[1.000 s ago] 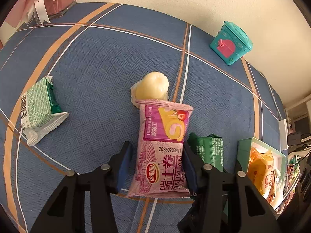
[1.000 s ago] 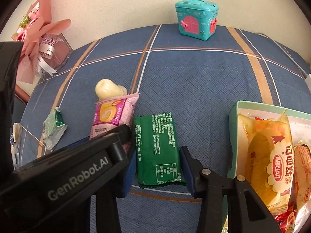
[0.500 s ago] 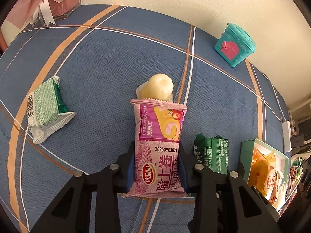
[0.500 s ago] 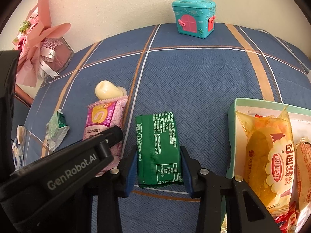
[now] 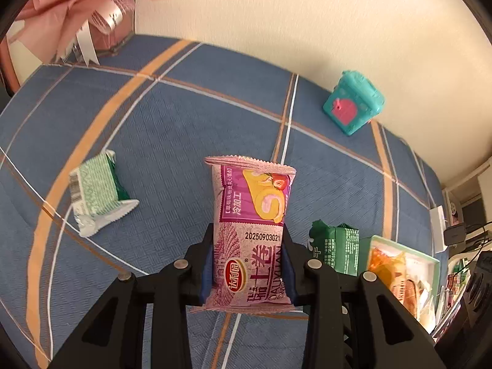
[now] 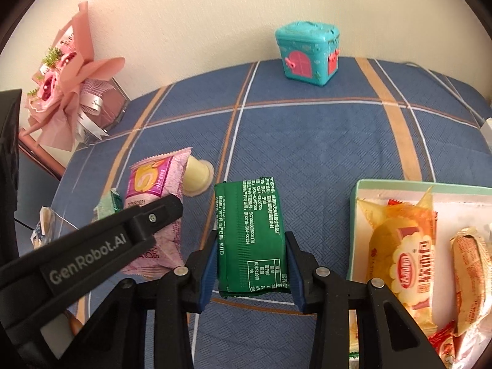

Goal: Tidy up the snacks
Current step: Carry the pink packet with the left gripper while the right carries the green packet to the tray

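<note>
While both grippers grip a packet each above the blue plaid cloth (image 5: 172, 141), the scene runs like this from the left. A pink bouquet (image 6: 61, 89) stands at the far left corner against the wall. Nearer, a pale green packet (image 5: 95, 190) lies on the cloth on its own, well apart from the others.

Next, the left gripper (image 5: 247, 264) has its blue pads clamped on the lower half of the pink roll packet (image 5: 252, 224); its jaws closed in further within the last second, and the packet now sits pinched between them, its top end sticking out past the fingertips. In the right wrist view a yellow jelly cup (image 6: 196, 175) lies on the cloth just behind that packet.

Beside it, the right gripper (image 6: 252, 264) clenches the dark green packet (image 6: 250, 233) by its long sides, the pads pressing the wrapper, its printed back facing up.

To the right, a pale green tray (image 6: 399, 184) rests on the cloth, holding an orange bread packet (image 6: 402, 246) and other wrapped snacks (image 6: 470, 264). Far back, near the wall, stands a teal toy house (image 6: 307, 52) with pink doors.
</note>
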The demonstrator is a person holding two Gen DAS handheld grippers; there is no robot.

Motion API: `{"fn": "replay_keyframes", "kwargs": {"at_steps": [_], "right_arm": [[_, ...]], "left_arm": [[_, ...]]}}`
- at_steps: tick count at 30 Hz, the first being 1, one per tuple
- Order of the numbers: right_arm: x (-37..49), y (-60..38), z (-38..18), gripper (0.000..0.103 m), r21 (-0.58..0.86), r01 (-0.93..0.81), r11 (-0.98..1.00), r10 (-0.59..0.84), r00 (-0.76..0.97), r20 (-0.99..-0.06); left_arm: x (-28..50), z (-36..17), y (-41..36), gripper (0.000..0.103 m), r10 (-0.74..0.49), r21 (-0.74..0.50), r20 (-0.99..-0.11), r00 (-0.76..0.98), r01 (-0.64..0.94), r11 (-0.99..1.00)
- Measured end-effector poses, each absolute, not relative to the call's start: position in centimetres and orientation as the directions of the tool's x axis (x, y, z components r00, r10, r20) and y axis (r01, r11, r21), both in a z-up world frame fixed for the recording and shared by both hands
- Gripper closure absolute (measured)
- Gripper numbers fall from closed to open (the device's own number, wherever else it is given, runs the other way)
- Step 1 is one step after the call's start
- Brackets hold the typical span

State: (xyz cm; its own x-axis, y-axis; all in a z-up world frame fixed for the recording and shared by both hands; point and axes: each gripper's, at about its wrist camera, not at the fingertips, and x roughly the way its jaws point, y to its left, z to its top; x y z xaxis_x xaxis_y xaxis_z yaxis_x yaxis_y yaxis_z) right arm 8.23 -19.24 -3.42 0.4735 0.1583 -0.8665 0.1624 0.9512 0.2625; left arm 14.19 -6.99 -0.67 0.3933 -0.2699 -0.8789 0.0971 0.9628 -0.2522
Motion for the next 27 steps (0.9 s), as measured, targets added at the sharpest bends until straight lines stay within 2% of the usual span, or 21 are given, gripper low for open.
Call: {"fn": "replay_keyframes", "kwargs": {"at_steps": [10, 27], "right_arm": [[7.2, -20.5, 0.3, 0.060, 0.262, 0.175, 0.949, 0.135, 0.524, -0.841], [4.5, -25.1, 3.0, 0.060, 0.229, 0.275, 0.934, 0.053, 0.526, -0.849]], "left_arm": [[13.2, 2.7, -7.8, 0.065, -0.280, -0.250, -0.847, 0.452, 0.126, 0.960], [9.7, 5.3, -11.4, 0.065, -0.313, -0.237, -0.825, 0.471, 0.215, 0.948]]}}
